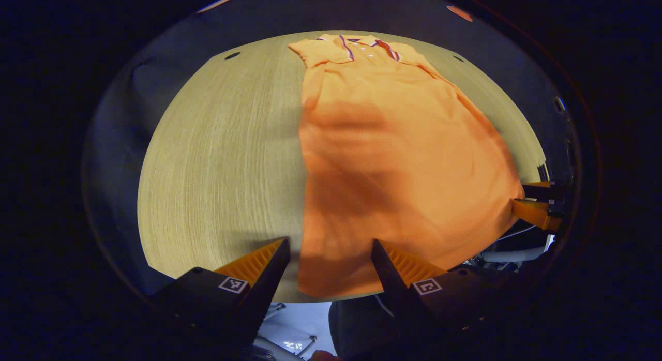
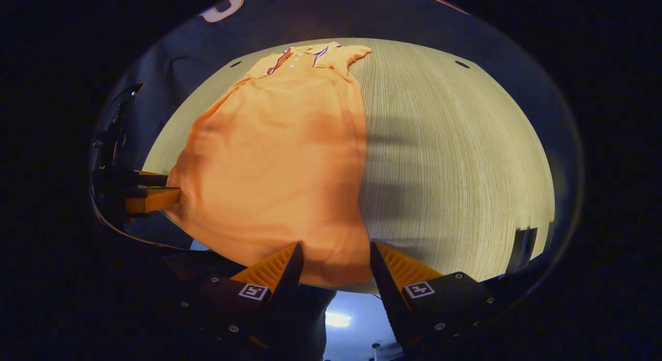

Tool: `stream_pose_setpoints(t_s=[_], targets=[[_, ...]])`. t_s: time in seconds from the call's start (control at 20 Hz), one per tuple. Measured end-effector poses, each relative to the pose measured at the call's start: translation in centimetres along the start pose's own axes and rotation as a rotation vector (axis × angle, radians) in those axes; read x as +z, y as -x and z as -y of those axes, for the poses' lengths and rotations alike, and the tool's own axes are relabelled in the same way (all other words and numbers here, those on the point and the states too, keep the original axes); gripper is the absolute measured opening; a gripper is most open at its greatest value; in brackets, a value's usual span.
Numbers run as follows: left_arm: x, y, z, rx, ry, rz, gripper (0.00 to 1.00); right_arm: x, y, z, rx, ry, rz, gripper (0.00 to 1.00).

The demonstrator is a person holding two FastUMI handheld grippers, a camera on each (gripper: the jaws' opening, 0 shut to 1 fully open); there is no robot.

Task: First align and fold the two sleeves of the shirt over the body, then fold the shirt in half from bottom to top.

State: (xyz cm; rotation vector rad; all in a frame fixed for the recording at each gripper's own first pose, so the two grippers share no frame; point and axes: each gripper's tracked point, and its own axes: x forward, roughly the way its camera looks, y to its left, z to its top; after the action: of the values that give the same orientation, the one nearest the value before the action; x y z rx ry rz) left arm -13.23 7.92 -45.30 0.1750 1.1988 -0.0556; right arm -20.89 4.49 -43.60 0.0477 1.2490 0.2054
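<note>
An orange polo shirt (image 1: 393, 159) (image 2: 279, 159) lies flat and lengthwise on a round wooden table (image 1: 222, 159) (image 2: 455, 159). Its striped collar (image 1: 362, 43) (image 2: 300, 53) is at the far end and its hem at the near edge. In the left gripper view, my left gripper (image 1: 328, 247) stands open, with the hem's left corner showing between its fingers. My right gripper (image 2: 335, 250) is open as well, and the hem's right corner lies in its gap. Each gripper shows in the other's view at the opposite hem corner: the right gripper (image 1: 532, 200) and the left gripper (image 2: 152, 193).
The table's near edge runs just under both grippers, with pale floor (image 2: 341, 314) and chair legs (image 1: 289, 343) below it. Small dark holes (image 1: 232, 55) (image 2: 462, 64) mark the tabletop near its far rim. Bare wood lies to both sides of the shirt.
</note>
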Motion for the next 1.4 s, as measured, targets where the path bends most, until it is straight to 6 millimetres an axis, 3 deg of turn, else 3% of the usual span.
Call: stream_pose_setpoints(t_s=[0.2,0.3,0.35,0.4,0.5,0.55,0.65,0.7,0.8,1.05,1.4], targets=[[0.4,-0.4,0.2,0.008,0.028,0.035,0.99,0.1,-0.1,0.4,-0.007,0.021,-0.001,0.53],[1.0,-0.4,0.6,0.009,0.036,0.061,0.94,0.6,-0.3,0.9,-0.028,-0.006,0.024,0.35],[1.4,-0.5,0.8,0.009,0.042,0.086,0.8,0.5,-0.3,0.5,-0.018,-0.013,0.032,0.18],[1.7,-0.6,0.9,0.006,0.047,0.112,0.66,0.7,-0.3,0.4,-0.01,-0.012,0.045,0.17],[2.0,-0.9,1.1,-0.003,0.072,0.141,0.26,1.0,-0.6,0.2,0.01,-0.054,0.069,0.17],[2.3,-0.9,1.1,-0.009,0.078,0.148,0.08,1.3,-0.6,-0.5,0.047,-0.07,0.076,0.07],[2.2,-0.7,1.0,-0.018,0.111,0.16,0.09,1.4,-0.7,-1.3,0.104,-0.088,0.069,0.07],[2.3,-1.1,1.0,-0.02,0.122,0.155,0.01,1.6,-0.7,-1.7,0.133,-0.095,0.061,0.07],[3.1,-0.4,1.0,-0.022,0.144,0.176,0.01,2.6,-0.4,-2.3,0.186,-0.124,0.078,0.06],[6.9,1.9,0.5,-0.026,0.228,0.274,0.01,6.4,1.0,-3.2,0.315,-0.2,0.18,0.06],[12.7,5.7,-0.1,-0.004,0.231,0.403,0.01,12.3,4.6,-4.6,0.563,-0.338,0.305,0.05]])
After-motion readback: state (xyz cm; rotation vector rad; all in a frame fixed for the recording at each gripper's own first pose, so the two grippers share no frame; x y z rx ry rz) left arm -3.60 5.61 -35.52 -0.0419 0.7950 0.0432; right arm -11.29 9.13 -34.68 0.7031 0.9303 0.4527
